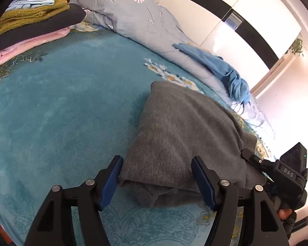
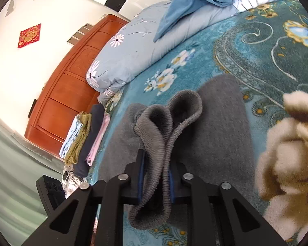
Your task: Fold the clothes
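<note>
my right gripper (image 2: 155,176) pinches the ribbed hem of the grey sweater (image 1: 180,127), which lies part-folded on the teal blanket (image 1: 61,102). my left gripper (image 1: 156,176) is spread wide over the near edge, probably to hold the fold.

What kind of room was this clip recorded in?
Most likely a bedroom: a wooden headboard, a rolled floral duvet, and a stack of folded clothes on a teal blanket.

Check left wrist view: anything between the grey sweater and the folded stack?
Nothing. In the left wrist view only bare teal blanket lies between the grey sweater and the folded stack.
</note>
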{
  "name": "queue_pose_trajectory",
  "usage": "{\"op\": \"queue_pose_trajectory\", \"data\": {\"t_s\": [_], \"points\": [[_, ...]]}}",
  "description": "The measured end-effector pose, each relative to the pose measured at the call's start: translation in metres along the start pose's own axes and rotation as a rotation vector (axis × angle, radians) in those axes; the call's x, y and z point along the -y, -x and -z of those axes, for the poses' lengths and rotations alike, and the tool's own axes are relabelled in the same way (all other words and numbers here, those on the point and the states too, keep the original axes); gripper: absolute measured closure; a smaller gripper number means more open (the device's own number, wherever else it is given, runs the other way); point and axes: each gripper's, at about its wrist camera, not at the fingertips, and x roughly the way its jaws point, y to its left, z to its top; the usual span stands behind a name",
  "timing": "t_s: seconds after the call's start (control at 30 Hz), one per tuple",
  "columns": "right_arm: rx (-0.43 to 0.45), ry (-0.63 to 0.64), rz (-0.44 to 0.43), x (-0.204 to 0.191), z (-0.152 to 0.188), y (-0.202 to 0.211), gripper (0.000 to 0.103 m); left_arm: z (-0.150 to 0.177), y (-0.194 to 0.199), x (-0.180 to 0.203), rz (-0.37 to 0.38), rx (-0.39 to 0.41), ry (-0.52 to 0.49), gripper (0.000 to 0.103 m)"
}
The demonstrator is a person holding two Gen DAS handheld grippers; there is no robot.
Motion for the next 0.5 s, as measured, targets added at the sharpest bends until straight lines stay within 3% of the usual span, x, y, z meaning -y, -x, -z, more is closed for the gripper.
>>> {"op": "queue_pose_trajectory", "data": {"t_s": [0.17, 0.37, 0.5], "points": [[0.022, -0.007, -0.007, 0.007, -0.007, 0.017, 0.088, -0.009, 0.021, -0.004, 0.061, 0.056, 0.05, 0.031], [0.036, -0.032, 0.013, 0.026, -0.011, 0.035, 0.088, -0.026, 0.032, 0.014, 0.099, 0.111, 0.012, 0.03], [0.001, -0.1, 0.033, 0.052, 0.003, 0.02, 0.086, -0.038, 0.023, 0.04, 0.138, 0.091, -0.045, 0.03]]}}
